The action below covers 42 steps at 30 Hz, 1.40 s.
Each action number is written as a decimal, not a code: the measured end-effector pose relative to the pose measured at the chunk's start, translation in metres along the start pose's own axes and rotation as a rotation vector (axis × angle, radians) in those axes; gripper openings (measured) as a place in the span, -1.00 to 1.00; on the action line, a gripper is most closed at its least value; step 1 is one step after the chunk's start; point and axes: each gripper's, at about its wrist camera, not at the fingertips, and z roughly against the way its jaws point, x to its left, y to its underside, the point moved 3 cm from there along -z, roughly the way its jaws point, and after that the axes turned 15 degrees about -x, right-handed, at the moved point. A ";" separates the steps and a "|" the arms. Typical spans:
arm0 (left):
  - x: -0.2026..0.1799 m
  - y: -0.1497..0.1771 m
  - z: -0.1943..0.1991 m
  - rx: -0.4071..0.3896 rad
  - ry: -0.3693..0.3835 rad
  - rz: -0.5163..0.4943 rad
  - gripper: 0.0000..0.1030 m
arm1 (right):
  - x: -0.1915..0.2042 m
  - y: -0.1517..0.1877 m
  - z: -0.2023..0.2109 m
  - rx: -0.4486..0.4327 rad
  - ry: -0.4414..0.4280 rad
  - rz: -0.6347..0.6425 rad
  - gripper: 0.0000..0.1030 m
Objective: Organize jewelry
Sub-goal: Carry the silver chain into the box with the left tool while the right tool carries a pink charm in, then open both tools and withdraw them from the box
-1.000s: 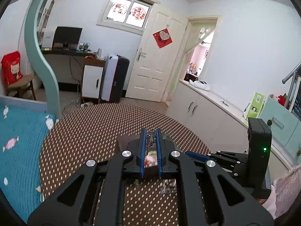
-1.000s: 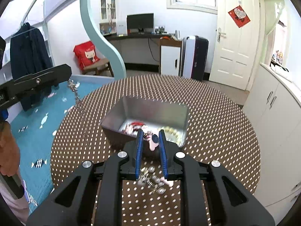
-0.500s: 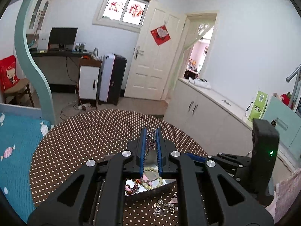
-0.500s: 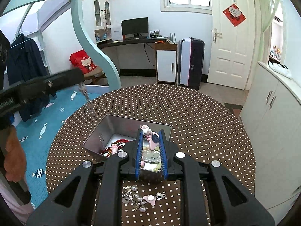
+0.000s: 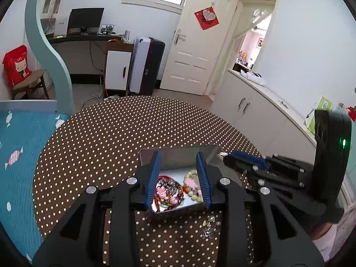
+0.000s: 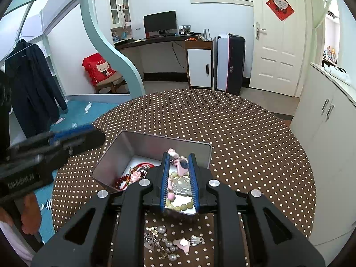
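A bedroom with a round table (image 6: 244,133) under a brown, white-dotted cloth; a red bag (image 6: 98,69) on a stool reads "CAT". Near the table's near edge stands a metal tin (image 6: 155,146) holding bead bracelets (image 5: 193,184). The left gripper (image 5: 179,178) hangs over it, jaws spread and empty. The right gripper (image 6: 179,178) clasps a pink charm (image 6: 180,164). Loose trinkets (image 6: 169,242) lie in front of the tin.

The left gripper (image 5: 179,178) hung above the metal tin (image 5: 178,153) with its jaws spread apart, holding nothing. The right gripper (image 6: 179,178) hovered over the tin, clamped on a pink charm (image 6: 180,163).
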 end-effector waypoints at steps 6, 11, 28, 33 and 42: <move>0.008 0.015 0.003 0.021 -0.028 -0.001 -0.21 | -0.002 -0.006 0.004 -0.019 0.026 -0.009 0.10; 0.004 0.023 0.009 0.033 -0.016 -0.014 -0.21 | -0.009 0.000 0.011 -0.013 0.065 -0.020 0.28; -0.041 0.069 0.013 0.130 0.075 -0.078 -0.09 | -0.046 0.040 0.053 0.017 0.185 -0.082 0.68; -0.051 0.088 -0.002 0.177 0.092 -0.076 -0.09 | -0.050 0.054 0.053 0.055 0.179 -0.092 0.68; -0.061 0.108 -0.026 0.227 0.048 -0.144 -0.13 | -0.067 0.071 0.058 0.076 0.180 -0.119 0.68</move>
